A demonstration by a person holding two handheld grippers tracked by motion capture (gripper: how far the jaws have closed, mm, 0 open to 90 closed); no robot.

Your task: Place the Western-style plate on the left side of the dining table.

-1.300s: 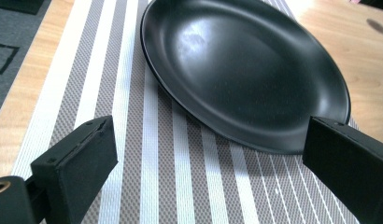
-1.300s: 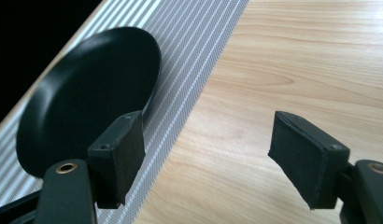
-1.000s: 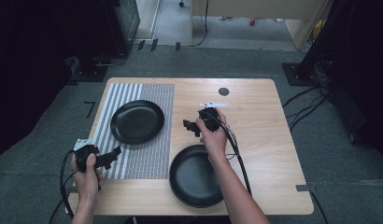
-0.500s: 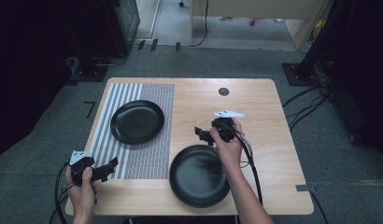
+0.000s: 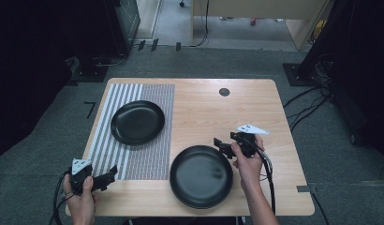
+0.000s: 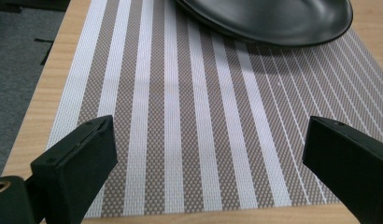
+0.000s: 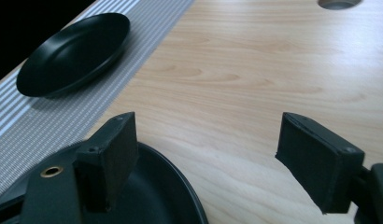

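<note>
Right gripper [image 5: 224, 143] has drawn back toward the person over the last second, jaws wide and empty, now at the far rim of the near round black plate [image 5: 201, 176] on bare wood (likely the next pick). Left gripper [image 5: 109, 175], also wide, has dropped back to the striped woven placemat's [image 5: 134, 154] near edge. Its own view shows the far black plate [image 6: 273, 18] sitting on the mat.

Left gripper [image 5: 109, 177] held low at the near left, gripped from behind by the left hand [image 5: 80, 197], jaws spread wide, pointing right and slightly away. Right gripper [image 5: 219, 144] held further forward at the right, right hand [image 5: 246, 161] wrapped round its body, forearm rising from the bottom edge, jaws wide apart, pointing left
</note>
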